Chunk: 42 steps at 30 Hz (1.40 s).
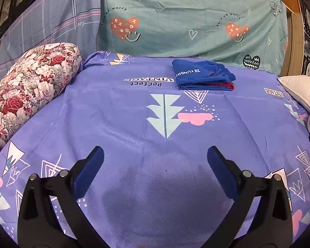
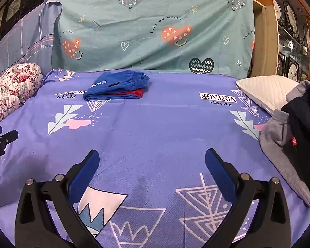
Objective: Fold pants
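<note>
Folded blue pants [image 1: 202,75] with white lettering and a red layer at the lower edge lie at the far side of the purple bed sheet [image 1: 134,124]; in the right wrist view the blue pants [image 2: 116,86] sit far left of centre. A heap of grey and dark clothes [image 2: 293,132] rests at the sheet's right edge. My left gripper [image 1: 155,155] hovers open over bare sheet, nothing between its blue pads. My right gripper [image 2: 152,159] is open too, also over bare sheet. The left gripper's tip [image 2: 2,137] shows at the left edge of the right wrist view.
A floral bolster [image 1: 29,91] lies along the left side. A white quilted pillow [image 2: 266,91] sits at the far right. A teal heart-print cloth [image 1: 186,20] and a grey plaid cloth [image 1: 47,26] hang behind the bed. A wooden cabinet [image 2: 293,31] stands at the right.
</note>
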Tool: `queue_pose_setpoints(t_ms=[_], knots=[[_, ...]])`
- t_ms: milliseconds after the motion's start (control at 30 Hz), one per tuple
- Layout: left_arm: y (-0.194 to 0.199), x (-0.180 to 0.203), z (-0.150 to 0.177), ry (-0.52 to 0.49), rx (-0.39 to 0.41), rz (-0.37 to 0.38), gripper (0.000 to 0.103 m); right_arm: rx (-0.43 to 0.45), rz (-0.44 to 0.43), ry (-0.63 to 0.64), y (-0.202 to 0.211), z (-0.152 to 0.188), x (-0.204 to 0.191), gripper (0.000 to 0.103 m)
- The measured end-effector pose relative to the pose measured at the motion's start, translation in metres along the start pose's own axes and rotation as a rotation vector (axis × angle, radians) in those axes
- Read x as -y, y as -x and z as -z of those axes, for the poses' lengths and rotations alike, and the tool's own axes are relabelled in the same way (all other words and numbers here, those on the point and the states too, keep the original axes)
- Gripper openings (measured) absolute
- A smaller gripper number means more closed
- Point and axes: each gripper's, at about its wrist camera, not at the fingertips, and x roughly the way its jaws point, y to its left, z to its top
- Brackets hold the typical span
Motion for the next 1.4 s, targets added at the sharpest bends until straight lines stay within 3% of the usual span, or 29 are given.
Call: queue_pose_setpoints(t_ms=[1400], knots=[[-0.0023, 0.0018, 0.0009, -0.023, -0.015, -0.024, 0.101, -0.007, 0.005, -0.005, -0.0008, 0.0006, 0.001, 0.102]])
